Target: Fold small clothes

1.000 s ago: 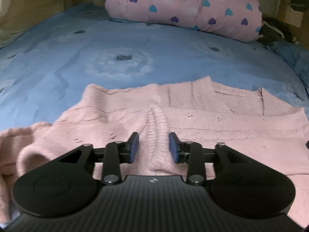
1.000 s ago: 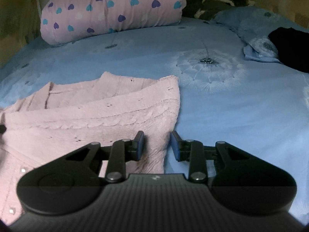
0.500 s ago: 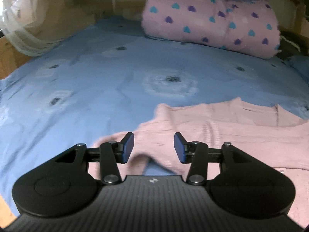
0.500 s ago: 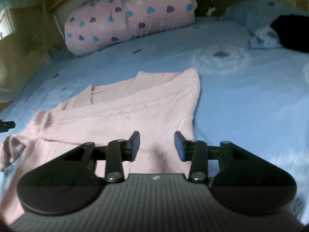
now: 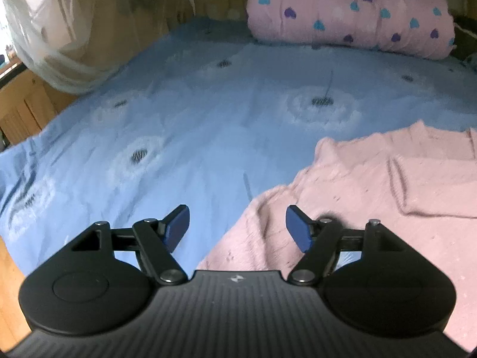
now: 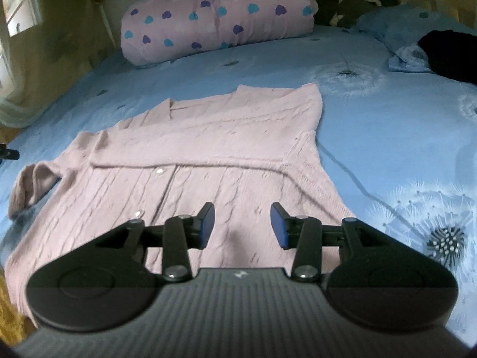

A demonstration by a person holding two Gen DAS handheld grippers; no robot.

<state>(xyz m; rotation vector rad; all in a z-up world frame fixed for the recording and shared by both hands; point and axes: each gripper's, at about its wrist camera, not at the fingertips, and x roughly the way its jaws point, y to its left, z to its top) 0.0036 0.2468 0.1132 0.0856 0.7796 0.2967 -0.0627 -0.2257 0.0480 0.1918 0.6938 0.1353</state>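
Note:
A pink knitted cardigan [image 6: 190, 161] lies flat on the blue bedsheet [image 6: 387, 137], buttons up, its top part folded over across the body. One sleeve bunches at the far left. My right gripper [image 6: 241, 223] hovers open above the cardigan's lower part with nothing between its pads. In the left wrist view the cardigan [image 5: 372, 185] fills the right side. My left gripper [image 5: 237, 228] hangs over its left edge, jaws opening wide, holding nothing.
A pink rolled duvet with hearts [image 6: 217, 15] lies at the head of the bed. A black garment [image 6: 447, 53] sits on a blue pillow at the right. White netting [image 5: 59, 47] and wooden furniture [image 5: 21, 110] border the bed's left side.
Both grippers have pulled back and risen from the cardigan. The left one let go of the knit fold, swung left and opened wide. The right one opened a little.

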